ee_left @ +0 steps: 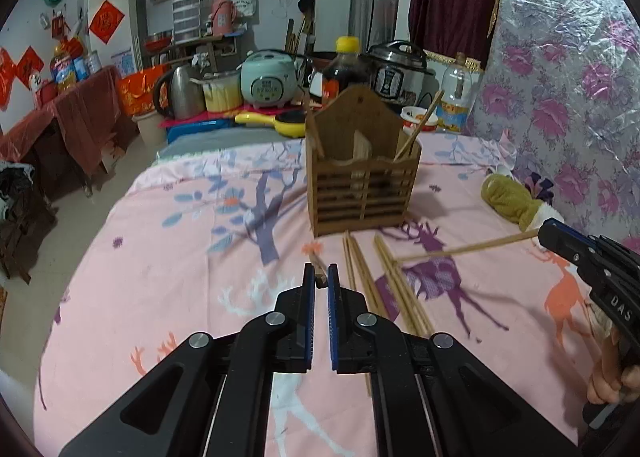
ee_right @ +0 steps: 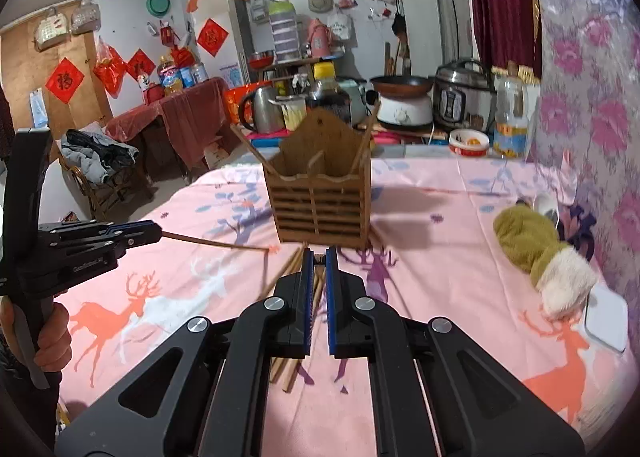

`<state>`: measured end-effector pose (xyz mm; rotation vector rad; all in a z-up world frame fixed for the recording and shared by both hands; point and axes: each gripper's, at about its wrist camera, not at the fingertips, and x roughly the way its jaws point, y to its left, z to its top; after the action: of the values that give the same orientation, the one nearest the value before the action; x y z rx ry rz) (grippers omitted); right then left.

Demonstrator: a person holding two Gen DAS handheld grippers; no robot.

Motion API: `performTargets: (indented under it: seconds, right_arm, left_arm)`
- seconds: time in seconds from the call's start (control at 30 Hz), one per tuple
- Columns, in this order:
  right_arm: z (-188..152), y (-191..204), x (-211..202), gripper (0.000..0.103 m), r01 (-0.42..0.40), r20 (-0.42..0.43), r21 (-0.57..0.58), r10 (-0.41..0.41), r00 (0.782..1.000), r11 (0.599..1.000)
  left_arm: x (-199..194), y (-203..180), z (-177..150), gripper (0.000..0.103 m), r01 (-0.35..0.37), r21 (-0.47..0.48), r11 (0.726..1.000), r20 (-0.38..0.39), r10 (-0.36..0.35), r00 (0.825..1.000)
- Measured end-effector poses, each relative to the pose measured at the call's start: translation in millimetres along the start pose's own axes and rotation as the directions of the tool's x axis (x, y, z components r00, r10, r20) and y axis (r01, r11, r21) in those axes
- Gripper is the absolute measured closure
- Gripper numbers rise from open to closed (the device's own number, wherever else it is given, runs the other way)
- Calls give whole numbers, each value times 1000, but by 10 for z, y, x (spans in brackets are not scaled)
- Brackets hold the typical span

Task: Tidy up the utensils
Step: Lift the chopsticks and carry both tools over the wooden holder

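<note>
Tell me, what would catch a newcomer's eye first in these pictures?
Probably the wooden utensil holder standing mid-table on the pink deer-print cloth, a few chopsticks leaning inside it. Loose chopsticks lie fanned in front of it. Each black gripper, left and right, is pinching one chopstick.

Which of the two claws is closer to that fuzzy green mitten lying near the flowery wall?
The right. The right gripper sits just beside the green mitten, holding a chopstick. The left gripper is farther over, past the loose chopsticks.
</note>
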<state>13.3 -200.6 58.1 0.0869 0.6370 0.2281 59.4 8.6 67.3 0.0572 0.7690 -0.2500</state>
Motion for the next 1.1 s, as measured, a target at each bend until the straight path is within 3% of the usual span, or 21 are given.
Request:
performTargets:
  seconds: [0.43,0.7,0.97,1.1]
  right_arm:
    - [379,87,51,96,10,47,-18,-9,999,1000]
    - [776,93,76,96,-2,117,-4,2,993,1000]
    - [1337,50,33,96,26,276,36,-35,960,999]
    - [1524,-36,127,96,72,353,82,-96,931,994]
  left_arm:
    - [-89,-183,578,97,-3,32,999,48,2,999]
    - [-216,-355,1130,97,20,53,998,123,-26,992]
    - [-395,-394,1703,97,10,12,1000,286,-13,958]
    - [-294,-345,1853,97,-37,-32,999,355,46,934]
